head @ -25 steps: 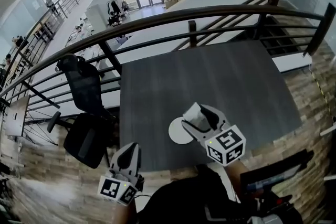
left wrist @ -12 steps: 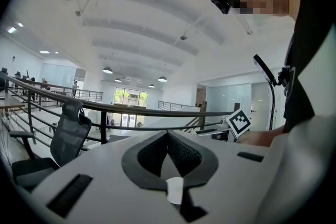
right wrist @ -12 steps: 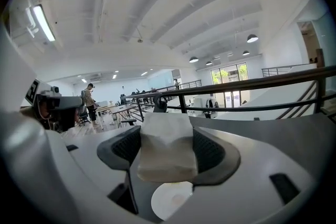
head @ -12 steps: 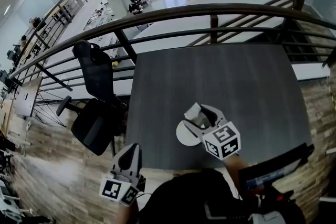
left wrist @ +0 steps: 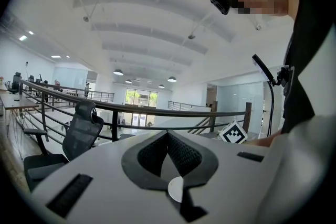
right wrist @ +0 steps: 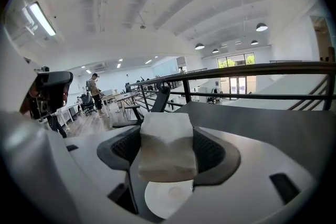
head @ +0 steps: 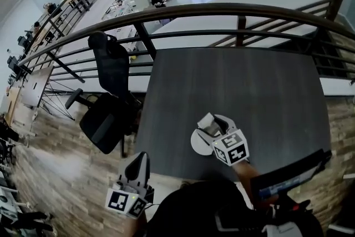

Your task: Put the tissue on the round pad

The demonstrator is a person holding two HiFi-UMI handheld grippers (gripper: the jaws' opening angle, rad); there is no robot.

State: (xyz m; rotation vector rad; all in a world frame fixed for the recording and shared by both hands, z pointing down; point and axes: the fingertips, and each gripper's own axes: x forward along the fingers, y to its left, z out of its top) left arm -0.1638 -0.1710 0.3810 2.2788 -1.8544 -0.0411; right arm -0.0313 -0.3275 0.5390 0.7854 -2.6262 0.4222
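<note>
The right gripper [right wrist: 167, 136] is clasping a folded white tissue block [right wrist: 167, 155] between its two dark ribbed fingers [right wrist: 211, 153]. The fingers are pressing on both of its flanks, and its top is standing proud of them. The tissue is looking soft and thick, squarish from the front, with a faint fold line across its upper face. In the head view it is hanging over the far part of the flat white round pad [head: 198, 143]. Whether it is touching the pad cannot be told.

The pad is lying on a dark grey wood-grain rectangular counter [head: 244, 86], close to the near edge and somewhat left of the middle. The counter's broad surface is stretching away beyond the pad and to the right. Its far edge is running just beside a dark curved metal railing [head: 222, 9]. Past the railing, a bright open hall with desks and glass doors is showing on a lower level.

The left gripper [head: 138, 157] is hovering off the counter's near-left corner, over the light wood plank floor [head: 50, 169], well apart from the pad. Its fingers are clenched tip to tip with nothing between them. A black mesh office chair [head: 105, 108] is standing beside the counter's left edge, between that edge and the railing posts.
</note>
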